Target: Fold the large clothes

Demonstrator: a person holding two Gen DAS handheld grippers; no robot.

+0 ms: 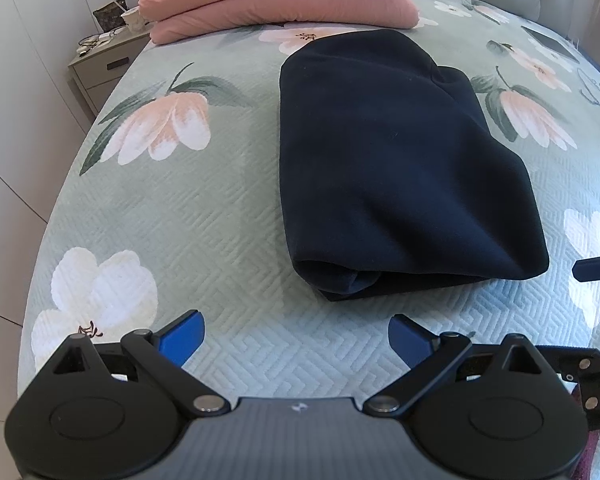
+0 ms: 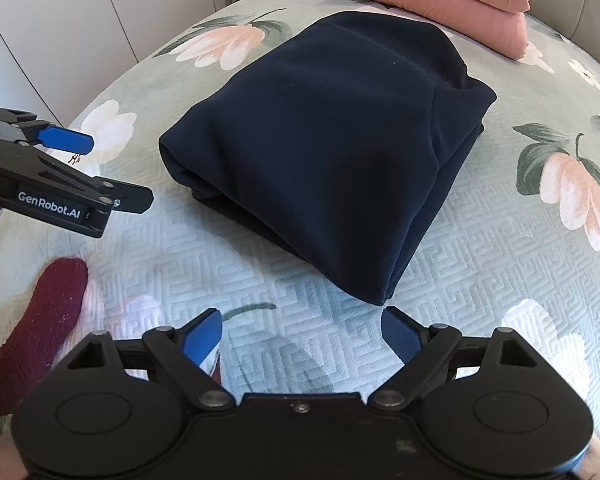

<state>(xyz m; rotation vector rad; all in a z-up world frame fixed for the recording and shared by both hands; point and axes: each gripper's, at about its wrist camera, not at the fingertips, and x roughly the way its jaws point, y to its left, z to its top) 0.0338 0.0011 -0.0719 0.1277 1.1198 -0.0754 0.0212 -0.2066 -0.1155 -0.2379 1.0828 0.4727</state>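
**Navy garment, folded — final tidy**

- Bedspread (image 1: pixel 148 216): floral quilt, the landmark.
- Navy garment (image 1: pixel 384 160): compact folded bundle mid-bedspread, short of the pink bedding (image 1: pixel 276 4) at its far end. Fold looks complete; best to square loose edges gently or leave alone.
- Left gripper (image 1: pixel 296 338): jaws wide, empty, near the bundle's open end.
- Right gripper (image 2: pixel 302 336): jaws wide, empty, just off its corner.
- Writing: "GenRobot.AI" — on the left gripper's side.

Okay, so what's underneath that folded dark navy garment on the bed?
The navy garment lies flat on the green floral bedspread, which shows all around it. The patch directly beneath is covered. Inner folded layers show only at the near open end, so anything tucked inside cannot be seen.
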